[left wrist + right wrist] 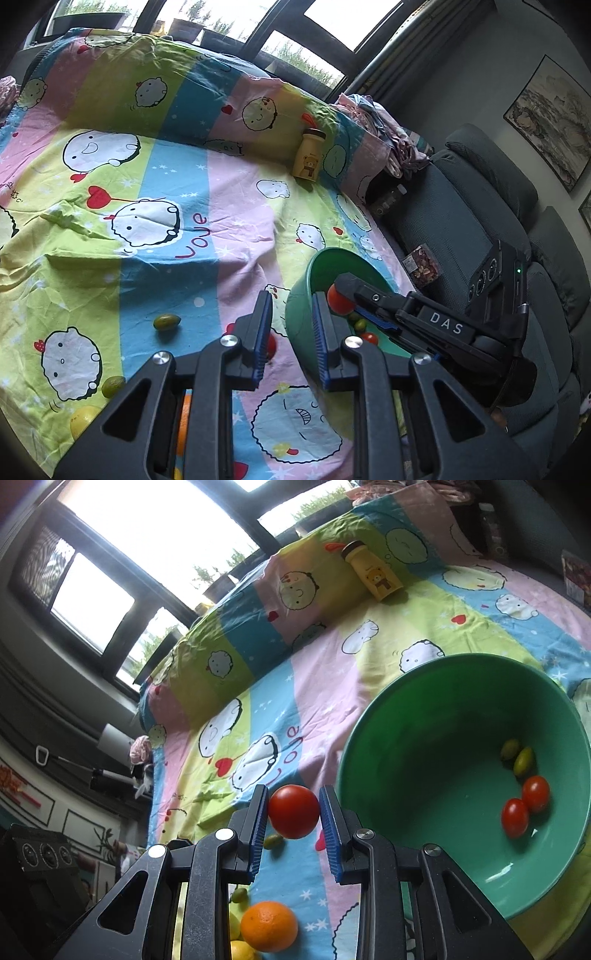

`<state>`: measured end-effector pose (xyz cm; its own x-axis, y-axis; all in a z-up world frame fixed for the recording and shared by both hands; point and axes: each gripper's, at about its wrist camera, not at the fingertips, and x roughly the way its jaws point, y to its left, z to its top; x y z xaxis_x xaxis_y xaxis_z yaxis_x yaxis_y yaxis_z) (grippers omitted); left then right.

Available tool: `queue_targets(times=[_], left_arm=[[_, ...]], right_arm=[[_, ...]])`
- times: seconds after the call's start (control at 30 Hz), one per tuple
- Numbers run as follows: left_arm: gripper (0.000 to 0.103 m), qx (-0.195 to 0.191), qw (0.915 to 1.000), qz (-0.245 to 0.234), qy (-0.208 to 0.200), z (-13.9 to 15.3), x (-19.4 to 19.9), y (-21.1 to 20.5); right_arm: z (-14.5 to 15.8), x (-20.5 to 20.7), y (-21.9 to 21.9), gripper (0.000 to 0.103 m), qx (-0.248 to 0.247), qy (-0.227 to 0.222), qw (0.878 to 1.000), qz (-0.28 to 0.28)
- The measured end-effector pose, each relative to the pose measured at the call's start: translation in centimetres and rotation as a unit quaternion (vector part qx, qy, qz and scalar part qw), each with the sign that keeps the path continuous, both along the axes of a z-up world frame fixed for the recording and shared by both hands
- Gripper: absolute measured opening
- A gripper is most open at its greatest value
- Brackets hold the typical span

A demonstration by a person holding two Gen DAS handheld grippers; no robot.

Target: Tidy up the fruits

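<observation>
My right gripper (293,814) is shut on a red tomato (293,811), its blue pads pressing both sides. In the left wrist view the right gripper (341,300) holds that tomato (340,298) over the green bowl (314,266). The bowl (424,775) holds two red tomatoes (515,816) and two small green fruits (523,761). My left gripper (292,332) stands narrow and shut, with nothing between its pads, just left of the bowl. On the bedsheet lie a green fruit (167,322), another green fruit (112,386), a lemon (85,419), an orange (269,926) and a red tomato (272,345) half hidden behind my left finger.
A yellow bear bottle (308,155) leans on the sheet-covered pillow at the back. A grey sofa (461,221) runs along the right with a snack packet (423,264) and a plastic bottle (388,199) on it. Windows lie beyond the bed.
</observation>
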<state>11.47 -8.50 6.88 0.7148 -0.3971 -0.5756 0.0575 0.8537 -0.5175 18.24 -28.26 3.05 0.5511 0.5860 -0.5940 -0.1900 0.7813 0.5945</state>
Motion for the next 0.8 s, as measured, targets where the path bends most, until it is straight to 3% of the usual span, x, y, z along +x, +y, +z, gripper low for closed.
queue_targets(times=[0.1,0.23,0.43,0.53,0.8], left_arm=[[0.020,0.040,0.9992,0.001,0.001,-0.2,0.7,-1.4],[0.020,0.075,0.9964,-0.003,0.039,-1.9,1.6,-1.6],[0.023,0.160,0.9821,-0.025,0.096,-5.6,1.8,-3.0],[0.024,0.191,0.9713,0.007,0.141,-7.7,2.7,-2.2],[0.026,0.203,0.9615,0.037,0.182,-10.0,3.3,0.0]], right_arm=[[-0.3,0.2,-1.1,0.030,0.003,0.004,1.000,-0.013],[-0.8,0.6,-2.4,0.030,0.012,0.016,0.999,-0.030],[-0.9,0.6,-3.7,0.030,0.023,0.015,0.999,-0.046],[-1.0,0.7,-3.9,0.030,0.024,0.018,0.998,-0.050],[-1.0,0.6,-4.3,0.030,0.026,0.018,0.998,-0.055]])
